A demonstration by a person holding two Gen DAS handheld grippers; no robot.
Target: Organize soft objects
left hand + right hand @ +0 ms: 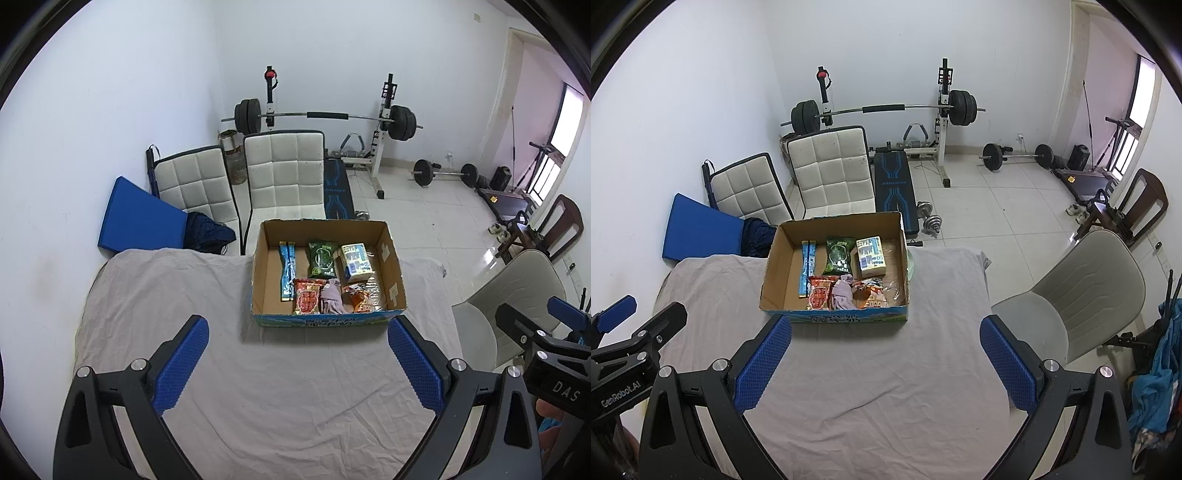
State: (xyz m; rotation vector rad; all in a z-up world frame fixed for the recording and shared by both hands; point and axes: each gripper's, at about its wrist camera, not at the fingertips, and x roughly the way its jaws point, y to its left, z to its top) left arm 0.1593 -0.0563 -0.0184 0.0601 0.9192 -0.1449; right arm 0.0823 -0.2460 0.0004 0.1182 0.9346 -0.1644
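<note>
Packets fill the cardboard box (391,266) — left gripper (297,365), right gripper (886,363) spread, empty.

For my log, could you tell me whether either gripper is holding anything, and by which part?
Nothing is held: the left gripper and right gripper are both open above the cloth.

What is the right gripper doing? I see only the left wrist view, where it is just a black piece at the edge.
Observer: The right gripper is open and empty, fingers over the grey cloth, short of the cardboard box.
Operator: Is anything outside the box's right wall?
Observer: Yes, a pale green thing lies against it; I cannot tell what.
Operator: And on the floor behind?
Observer: A chrome dumbbell lies beside the blue bench.
</note>
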